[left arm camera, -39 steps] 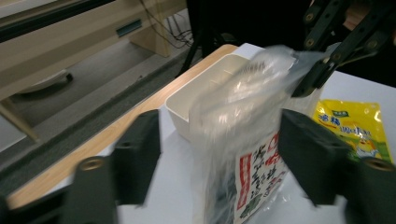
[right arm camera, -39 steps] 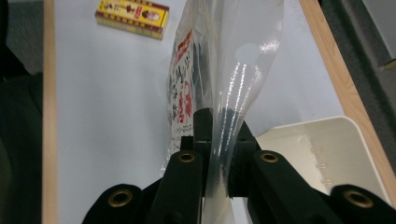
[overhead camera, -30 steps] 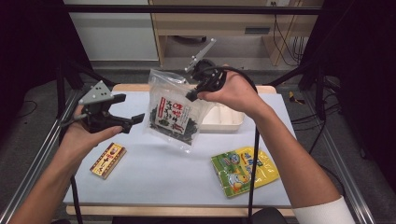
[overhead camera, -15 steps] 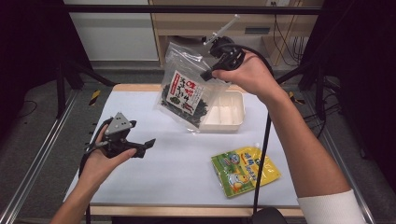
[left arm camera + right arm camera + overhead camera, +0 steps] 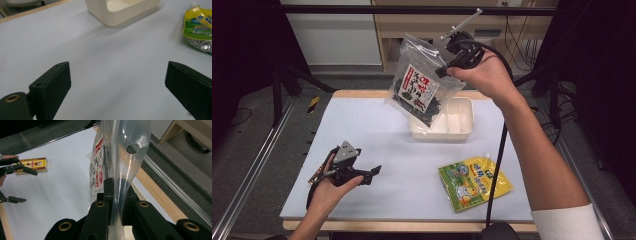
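Jaws of the R gripper (image 5: 443, 70) clamped tight on the clear top edge of the seaweed bag (image 5: 421, 85), lifted well up off the worktop (image 5: 412, 165). Bag hangs tilted, lower end over the cream tray (image 5: 462, 125) at the far side, not touching it as far as I can tell. R gripper view: plastic film pinched right between the jaws, hang-hole above them.

L gripper (image 5: 373, 173) low near the front-left, held in the left hand (image 5: 329, 187), jaws spread wide apart w/ nothing between them, just bare white surface in its own view. Small yellow box (image 5: 31, 165) sits beside that hand. Yellow-green pouch (image 5: 474, 182) lies flat front-right, well apart from the tray.
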